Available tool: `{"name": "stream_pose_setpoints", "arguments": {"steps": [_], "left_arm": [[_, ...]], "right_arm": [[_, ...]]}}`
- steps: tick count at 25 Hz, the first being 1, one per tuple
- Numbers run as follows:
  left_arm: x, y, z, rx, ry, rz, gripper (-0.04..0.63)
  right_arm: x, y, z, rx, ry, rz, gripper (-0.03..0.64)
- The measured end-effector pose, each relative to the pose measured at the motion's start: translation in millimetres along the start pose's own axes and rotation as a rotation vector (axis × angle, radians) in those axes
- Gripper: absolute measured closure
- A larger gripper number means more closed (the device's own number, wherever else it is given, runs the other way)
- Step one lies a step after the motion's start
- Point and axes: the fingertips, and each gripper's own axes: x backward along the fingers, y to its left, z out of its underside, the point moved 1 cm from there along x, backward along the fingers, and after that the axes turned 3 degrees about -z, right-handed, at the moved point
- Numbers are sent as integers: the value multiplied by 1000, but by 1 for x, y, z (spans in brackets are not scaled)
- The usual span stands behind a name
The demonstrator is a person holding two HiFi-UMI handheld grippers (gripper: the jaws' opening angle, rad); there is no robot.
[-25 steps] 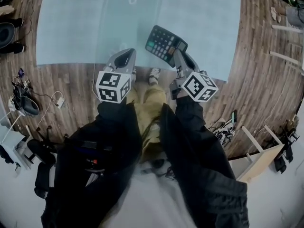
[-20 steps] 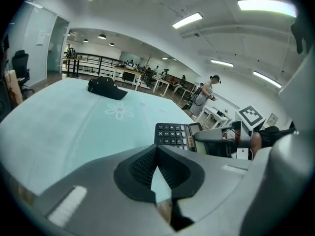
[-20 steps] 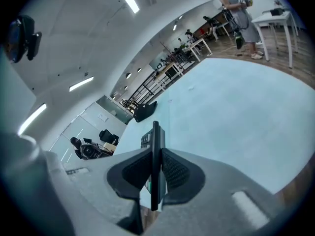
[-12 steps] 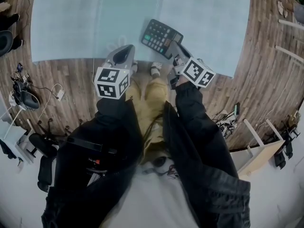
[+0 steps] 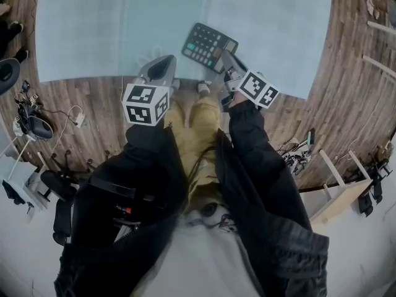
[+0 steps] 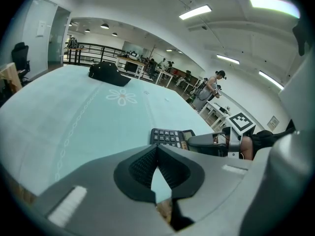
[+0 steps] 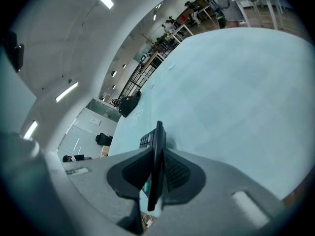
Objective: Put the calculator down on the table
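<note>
1. Here, closest to us, the left tool point(image 5: 164, 62) hangs over the near edge of the counter point(image 5: 93, 30). Its jaws are pressed together at the tips with nothing between them, and it plays no part in the grip.
2. Just to its right, the right tool point(image 5: 226, 59) is clenched on the calculator point(image 5: 207, 46). In the right gripper view the pads sit on both faces of the thin body, which shows edge-on between them.
3. The calculator is over the counter's near strip, keys up, low and close to flat. We cannot tell whether its underside already touches the surface.
4. We judge the step in hand to be the set-down itself. To do it well, we should lower the free far end first, level the body until it lies flat, and only then ease the jaws apart. Letting go while it is tilted could make it slap or skid on the smooth top.
5. Then we should draw the right tool back along its own line, so the lower pad slips out without dragging the calculator.
6. In the head view its long axis runs from upper left to lower right. The key end points away and leftward, and the display end points back at the right tool, which holds it there.
7. Farther off, a flower print point(image 6: 121, 97) marks the counter, and a dark bag point(image 6: 109, 74) lies at its far end, well apart from the calculator.
</note>
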Motion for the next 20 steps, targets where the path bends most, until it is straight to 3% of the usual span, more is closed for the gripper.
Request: {"name": "stream_pose_setpoints", "arguments": {"steps": [8, 10, 16, 20], "left_arm": [[2, 1, 3, -12, 9, -3, 595], [4, -1, 0, -18, 0, -3, 595], [21, -20, -31, -45, -65, 18, 595], [33, -36, -66, -77, -139, 39, 595]], "right_arm": [[-4, -13, 5, -9, 18, 22, 557], [-1, -14, 4, -6, 16, 33, 517], [38, -6, -9, 38, -40, 62, 511], [71, 29, -33, 141, -113, 23, 541]]}}
